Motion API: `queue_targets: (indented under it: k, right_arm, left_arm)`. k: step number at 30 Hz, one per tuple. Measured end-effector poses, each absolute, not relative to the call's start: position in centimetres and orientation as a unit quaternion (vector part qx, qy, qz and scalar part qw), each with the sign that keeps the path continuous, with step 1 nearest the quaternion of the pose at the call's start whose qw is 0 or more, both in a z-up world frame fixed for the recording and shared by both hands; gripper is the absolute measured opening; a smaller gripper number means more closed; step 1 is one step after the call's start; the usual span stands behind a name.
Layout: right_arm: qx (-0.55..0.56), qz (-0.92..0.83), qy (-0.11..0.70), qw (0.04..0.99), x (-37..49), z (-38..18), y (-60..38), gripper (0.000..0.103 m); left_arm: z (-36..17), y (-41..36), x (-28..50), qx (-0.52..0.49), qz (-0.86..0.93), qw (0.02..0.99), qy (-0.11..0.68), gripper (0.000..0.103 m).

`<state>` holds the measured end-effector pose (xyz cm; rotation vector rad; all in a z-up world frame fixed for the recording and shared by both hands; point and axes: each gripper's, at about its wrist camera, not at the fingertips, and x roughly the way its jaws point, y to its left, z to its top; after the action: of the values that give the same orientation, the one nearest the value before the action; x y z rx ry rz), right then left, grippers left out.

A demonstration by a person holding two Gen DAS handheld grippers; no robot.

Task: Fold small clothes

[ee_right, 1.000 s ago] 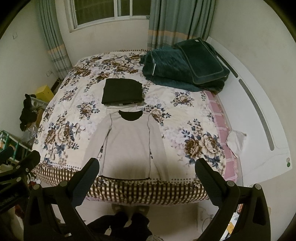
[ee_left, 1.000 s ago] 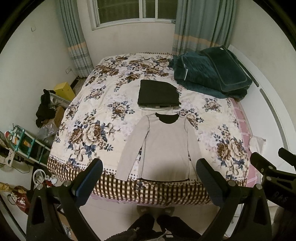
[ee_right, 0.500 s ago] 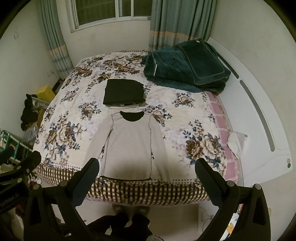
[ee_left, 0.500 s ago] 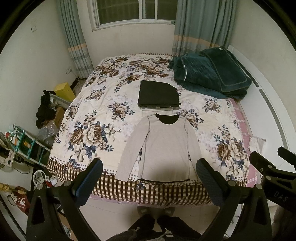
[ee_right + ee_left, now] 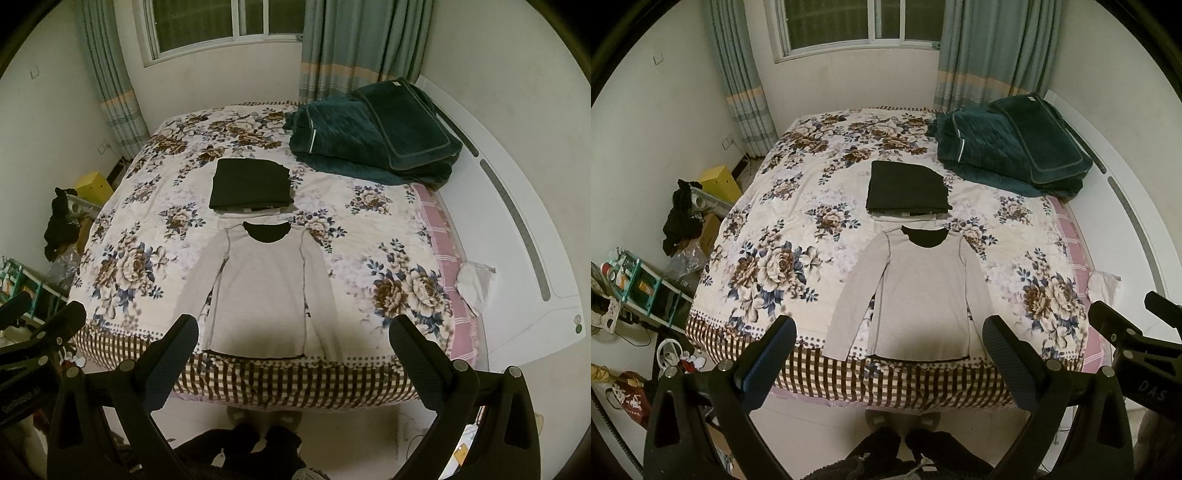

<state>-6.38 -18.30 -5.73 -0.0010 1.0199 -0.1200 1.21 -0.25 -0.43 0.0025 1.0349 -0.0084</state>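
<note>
A light grey long-sleeved shirt [image 5: 919, 295] lies flat on the floral bedspread [image 5: 783, 236], neck away from me, hem at the near edge. It also shows in the right wrist view [image 5: 264, 291]. A folded black garment [image 5: 907, 192] lies just beyond its collar, on top of a pale folded piece; it shows in the right wrist view too [image 5: 251, 184]. My left gripper [image 5: 888, 354] is open and empty, held above the floor in front of the bed. My right gripper [image 5: 293, 354] is open and empty, beside it at the same height.
A dark green quilt and pillow [image 5: 1012, 147] sit at the bed's far right. A white headboard ledge [image 5: 1126, 236] runs along the right. Shelves, boxes and clutter [image 5: 646, 284] line the floor on the left. My feet [image 5: 905, 443] stand at the bed's near edge.
Both grippers have shifted very slightly, and the view has barely moved. The clothes lie as before.
</note>
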Motion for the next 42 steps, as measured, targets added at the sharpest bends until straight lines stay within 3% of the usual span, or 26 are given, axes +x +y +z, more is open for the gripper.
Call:
queue_targets:
  k: [21, 26, 33, 42]
  right_arm:
    - [0.005, -0.06, 0.488, 0.871, -6.2, -6.0, -18.3, 0.103]
    - [0.054, -0.075, 0.517, 0.851, -3.3, -9.0, -19.2, 0.103]
    - [0.164, -0.156, 0.575, 0.786, 1.1, -23.0, -27.6, 0.103]
    - [0.369, -0.221, 0.642, 0.635, 1.4, -53.1, -45.0, 0.102]
  left_arm:
    - [-0.6, 0.3, 3.9, -0.001, -0.007, 0.868, 0.497, 0.103]
    - [-3.0, 1.7, 7.0, 0.012, 0.035, 0.882, 0.47, 0.103]
    - [-13.9, 3.2, 12.1, 0.019, 0.068, 0.872, 0.484, 0.103]
    - [-32.6, 2.4, 16.4, 0.079, 0.138, 0.8, 0.578, 0.103]
